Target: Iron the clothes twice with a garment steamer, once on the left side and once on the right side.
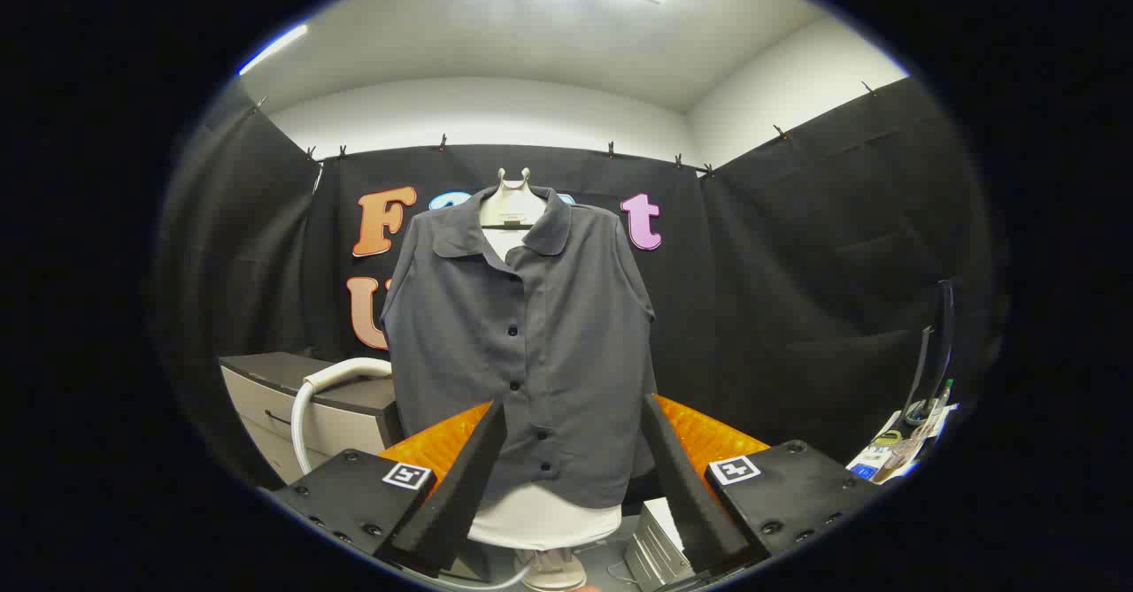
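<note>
Claw (574,468) spread, gripping nothing.
Dark grey buttoned shirt (522,344) hangs centre frame: soft, light (likely sways under steamer).

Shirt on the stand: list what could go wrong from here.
1. The tool is open and holds nothing; the steamer head is not in hand, so no pass can start.
2. The white hose curls beside the grey shirt and may snag.
3. The shirt hangs loosely, so pressing may swing it.
</note>
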`<state>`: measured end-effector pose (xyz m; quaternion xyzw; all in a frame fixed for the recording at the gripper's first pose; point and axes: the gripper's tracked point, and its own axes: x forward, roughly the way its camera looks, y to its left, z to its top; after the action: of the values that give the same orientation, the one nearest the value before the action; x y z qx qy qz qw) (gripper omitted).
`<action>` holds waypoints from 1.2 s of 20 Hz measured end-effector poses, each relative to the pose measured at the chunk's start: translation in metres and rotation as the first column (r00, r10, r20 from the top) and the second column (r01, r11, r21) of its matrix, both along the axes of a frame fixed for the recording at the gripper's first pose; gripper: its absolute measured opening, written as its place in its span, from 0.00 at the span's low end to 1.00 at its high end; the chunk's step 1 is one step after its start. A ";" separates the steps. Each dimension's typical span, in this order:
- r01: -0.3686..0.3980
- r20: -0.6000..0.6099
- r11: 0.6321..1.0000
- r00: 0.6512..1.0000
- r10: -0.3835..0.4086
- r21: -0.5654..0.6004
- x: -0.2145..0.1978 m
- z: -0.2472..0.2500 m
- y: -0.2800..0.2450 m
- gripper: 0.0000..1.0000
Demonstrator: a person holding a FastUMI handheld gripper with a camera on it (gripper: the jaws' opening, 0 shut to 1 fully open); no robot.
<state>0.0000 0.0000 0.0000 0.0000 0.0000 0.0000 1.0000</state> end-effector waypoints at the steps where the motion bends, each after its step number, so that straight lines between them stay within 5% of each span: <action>1: -0.003 -0.005 1.000 1.000 0.003 0.006 0.002 -0.002 0.003 0.98; 24: 0.036 -0.022 0.999 0.999 -0.035 0.015 -0.001 -0.007 0.010 0.98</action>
<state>-0.0013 0.0100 -0.0066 0.0078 0.0107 -0.0177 0.9998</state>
